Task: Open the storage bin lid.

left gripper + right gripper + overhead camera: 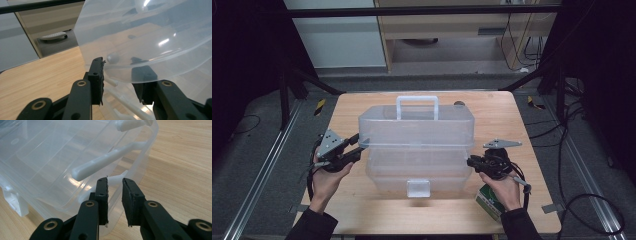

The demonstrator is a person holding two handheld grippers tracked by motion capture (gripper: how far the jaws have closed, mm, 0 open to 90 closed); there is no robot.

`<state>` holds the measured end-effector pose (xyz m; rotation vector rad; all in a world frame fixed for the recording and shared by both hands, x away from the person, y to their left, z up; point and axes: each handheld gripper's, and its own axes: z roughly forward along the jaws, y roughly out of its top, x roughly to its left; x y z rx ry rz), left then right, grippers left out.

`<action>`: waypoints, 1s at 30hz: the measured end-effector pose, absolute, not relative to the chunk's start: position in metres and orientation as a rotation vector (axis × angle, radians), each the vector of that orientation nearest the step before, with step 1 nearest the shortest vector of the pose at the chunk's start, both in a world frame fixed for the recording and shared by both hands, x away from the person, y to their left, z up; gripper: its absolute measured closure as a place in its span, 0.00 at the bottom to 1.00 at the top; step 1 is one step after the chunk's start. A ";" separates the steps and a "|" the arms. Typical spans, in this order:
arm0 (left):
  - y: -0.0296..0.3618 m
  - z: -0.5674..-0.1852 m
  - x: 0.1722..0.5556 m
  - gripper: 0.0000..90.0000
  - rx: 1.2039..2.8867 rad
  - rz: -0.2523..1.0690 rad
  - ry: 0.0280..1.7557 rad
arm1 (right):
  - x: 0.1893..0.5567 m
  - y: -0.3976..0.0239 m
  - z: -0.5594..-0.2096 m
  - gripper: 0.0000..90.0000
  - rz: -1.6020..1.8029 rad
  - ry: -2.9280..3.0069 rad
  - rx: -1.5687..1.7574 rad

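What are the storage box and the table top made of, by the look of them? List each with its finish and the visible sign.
Storage box: probably plastic, translucent and glossy; the wood and the inner dividers show through its walls, and light glints on its curved lid. Its handle looks like milkier white plastic.
Table top: wood or a wood-look laminate, light and matte; fine straight grain lines show, but the pictures do not settle which.

A light wooden table [357, 205] carries a clear plastic box [417, 150] and a green carton [488, 201].
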<state>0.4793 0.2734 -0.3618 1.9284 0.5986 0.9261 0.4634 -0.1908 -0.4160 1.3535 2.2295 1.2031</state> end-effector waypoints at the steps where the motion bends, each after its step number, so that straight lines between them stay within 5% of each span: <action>1: 0.273 -0.360 0.480 0.69 1.926 0.928 0.599 | 0.463 -0.191 -0.416 0.84 1.199 2.230 1.352; 30: 0.267 -0.323 0.514 0.76 1.921 0.969 0.649 | 0.463 -0.191 -0.416 0.84 1.203 2.229 1.372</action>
